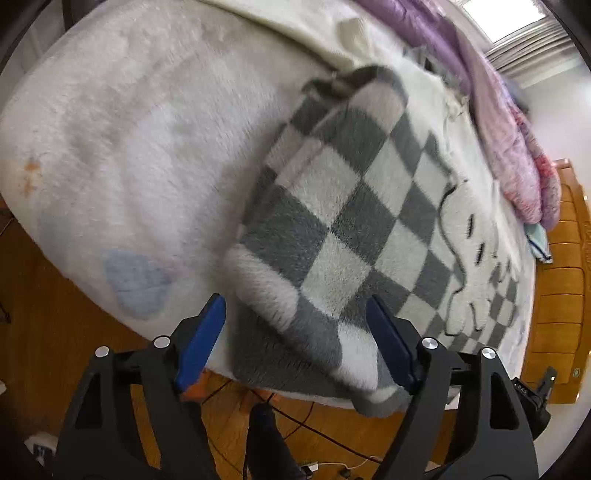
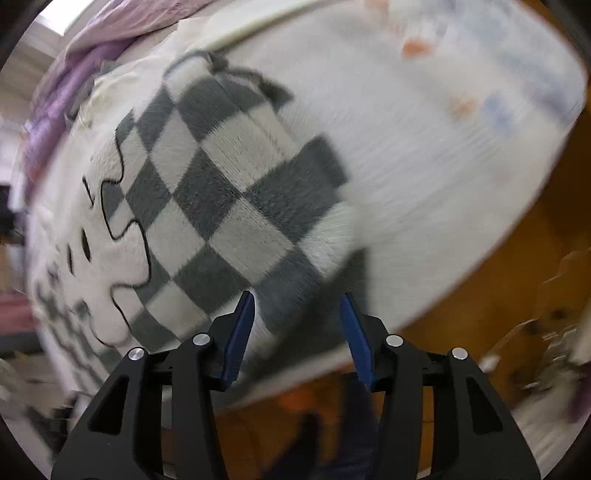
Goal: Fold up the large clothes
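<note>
I see a thick, fleecy garment (image 1: 347,221) lying on the bed (image 1: 122,147), folded over so that a long narrow part runs from the near edge of the mattress toward the far side. Its pile is deep and soft. The pattern is a checkerboard of grey and off-white squares. Beside the checks sits a large off-white cartoon figure (image 1: 476,240) outlined in thin black line, with short black dashes for eyes. The near corner of the garment hangs slightly over the bed edge.

The bed cover is a pale plush, short-napped, with a faded blue patch (image 1: 136,284) and a small orange mark (image 1: 31,173) near the edge. A cream cloth (image 1: 347,33) lies along the far side. A purple quilted cover (image 1: 498,110), shiny and puffy, is heaped at the far edge. The floor (image 1: 44,325) is orange-brown wood boards; black cables (image 1: 295,421) trail on it below the bed edge. A wooden bed frame (image 1: 565,280) shows in the same tone.

My left tool (image 1: 295,332) hangs over the garment's near corner, its blue pads spread wide on either side of the fabric and pressing on nothing. My right tool (image 2: 297,332) is over the same checked end, its pads about half apart and likewise gripping nothing. The right view is smeared by motion blur.

No brand or label can be read on the garment. A small white marking on a black part at the lower right of the left view is too small to read.
</note>
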A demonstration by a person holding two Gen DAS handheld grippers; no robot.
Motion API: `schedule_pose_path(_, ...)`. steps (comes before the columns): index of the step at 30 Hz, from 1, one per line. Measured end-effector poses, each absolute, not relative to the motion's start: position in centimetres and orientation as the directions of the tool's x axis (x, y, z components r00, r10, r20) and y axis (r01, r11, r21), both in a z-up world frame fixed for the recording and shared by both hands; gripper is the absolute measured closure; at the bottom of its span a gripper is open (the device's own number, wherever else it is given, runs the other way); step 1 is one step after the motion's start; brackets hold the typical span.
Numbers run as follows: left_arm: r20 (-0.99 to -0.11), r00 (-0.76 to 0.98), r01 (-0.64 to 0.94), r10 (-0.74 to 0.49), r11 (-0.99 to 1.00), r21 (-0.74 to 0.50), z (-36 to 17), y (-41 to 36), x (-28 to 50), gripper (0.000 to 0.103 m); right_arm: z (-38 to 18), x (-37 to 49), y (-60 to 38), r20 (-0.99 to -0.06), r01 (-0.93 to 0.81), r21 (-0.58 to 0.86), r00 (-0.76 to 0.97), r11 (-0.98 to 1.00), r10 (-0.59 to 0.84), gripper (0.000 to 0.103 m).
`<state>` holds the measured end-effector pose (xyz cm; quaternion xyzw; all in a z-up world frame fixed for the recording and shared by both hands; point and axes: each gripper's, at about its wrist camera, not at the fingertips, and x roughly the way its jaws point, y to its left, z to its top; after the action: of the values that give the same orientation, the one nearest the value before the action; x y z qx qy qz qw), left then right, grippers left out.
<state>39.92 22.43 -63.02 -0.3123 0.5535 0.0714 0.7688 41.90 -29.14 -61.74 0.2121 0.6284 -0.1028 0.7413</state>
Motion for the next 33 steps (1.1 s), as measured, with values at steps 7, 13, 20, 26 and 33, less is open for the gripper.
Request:
schedule_pose_path(7, -0.909, 0.341, -0.550, -0.241, 0.733, -0.400, -65.5, 23.7, 37.8, 0.024, -55.7, 47.7, -19.5, -0.900, 0.082, 0.266, 0.378, 0.961, 0.217, 0.057)
schedule_pose_path(13, -0.899, 0.331, -0.544, -0.286, 0.721, -0.430, -68.5, 22.1, 39.0, 0.025, -59.0, 56.5, -11.5, -0.861, -0.066, 0.356, 0.366, 0.932, 0.354, 0.092)
schedule_pose_path(20, -0.867, 0.357, -0.563, -0.347, 0.661, -0.496, -69.9, 22.8, 38.7, 0.031, -66.8, 61.6, -9.7, -0.906, -0.053, 0.351, 0.233, 0.935, 0.353, 0.103)
schedule_pose_path(26, -0.852, 0.380, -0.546, -0.360, 0.657, -0.520, -69.5, 23.3, 37.7, 0.031, -65.3, 57.3, -11.1, -0.898, -0.005, 0.412, 0.168, 0.911, 0.407, 0.103)
schedule_pose_path(33, -0.843, 0.379, -0.554, -0.382, 0.636, -0.538, -70.7, 23.6, 36.9, 0.031, -67.8, 48.3, -11.1, -0.923, -0.013, 0.367, 0.119, 0.930, 0.366, 0.103)
